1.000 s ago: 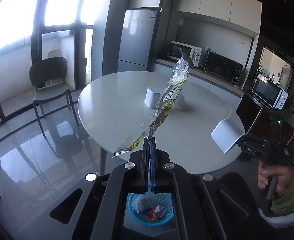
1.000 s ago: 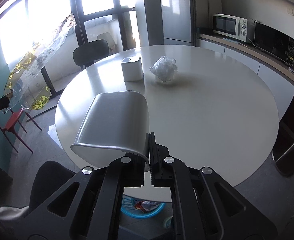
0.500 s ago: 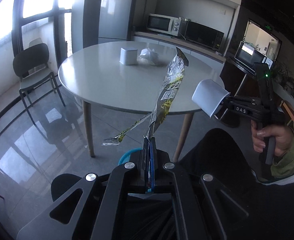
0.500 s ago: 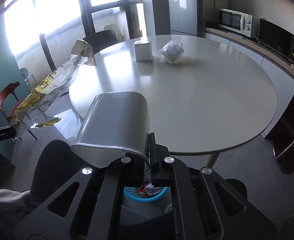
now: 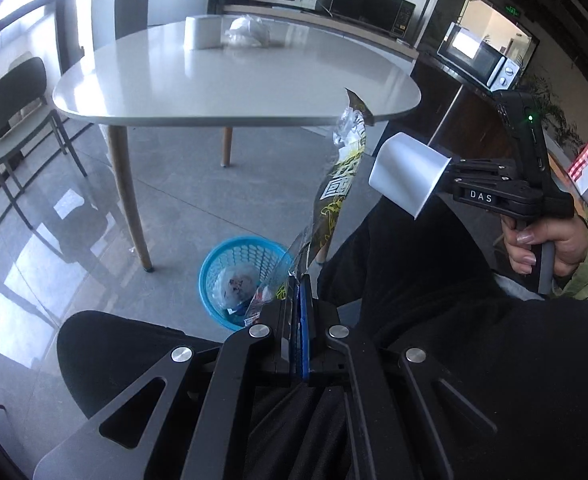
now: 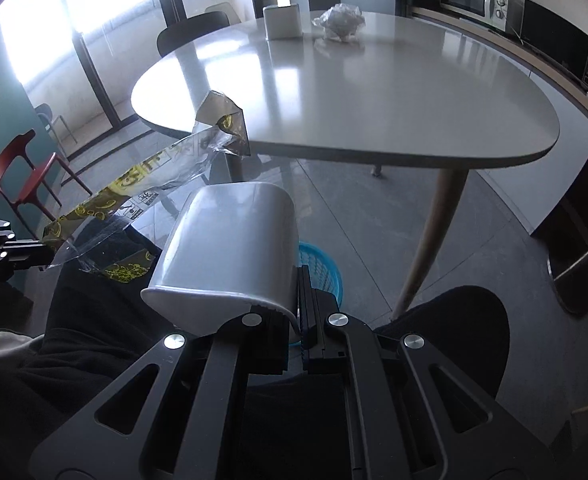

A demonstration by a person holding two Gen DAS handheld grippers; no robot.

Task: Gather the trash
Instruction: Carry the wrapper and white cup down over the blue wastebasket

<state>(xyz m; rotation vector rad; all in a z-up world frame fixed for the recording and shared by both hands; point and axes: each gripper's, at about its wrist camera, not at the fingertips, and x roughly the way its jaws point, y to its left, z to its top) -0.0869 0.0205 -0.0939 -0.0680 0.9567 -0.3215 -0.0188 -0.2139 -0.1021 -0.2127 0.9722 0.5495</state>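
Observation:
My left gripper (image 5: 299, 280) is shut on the lower end of a long yellow and clear snack wrapper (image 5: 340, 184), which stands up and leans right. Just beyond its fingertips a blue mesh trash basket (image 5: 224, 256) sits on the floor with crumpled rubbish inside. My right gripper (image 6: 297, 276) is shut on the rim of a white paper cup (image 6: 234, 248), held mouth toward the camera; the same cup (image 5: 408, 178) shows at the right in the left wrist view. The basket (image 6: 322, 268) peeks out behind the cup. The wrapper (image 6: 154, 184) crosses the left side.
A round white table (image 5: 234, 88) stands beyond the basket, bearing a white box (image 5: 203, 32) and a crumpled plastic bag (image 5: 248, 32). Its wooden legs (image 5: 128, 192) stand near the basket. A person's dark-clothed legs (image 5: 414, 272) fill the foreground. A dark chair (image 5: 10, 108) stands at the left.
Both grippers have sunk below the table's edge and tipped downward. The blue basket on the floor has come into open view ahead of the left gripper. Wrapper and cup stay gripped.

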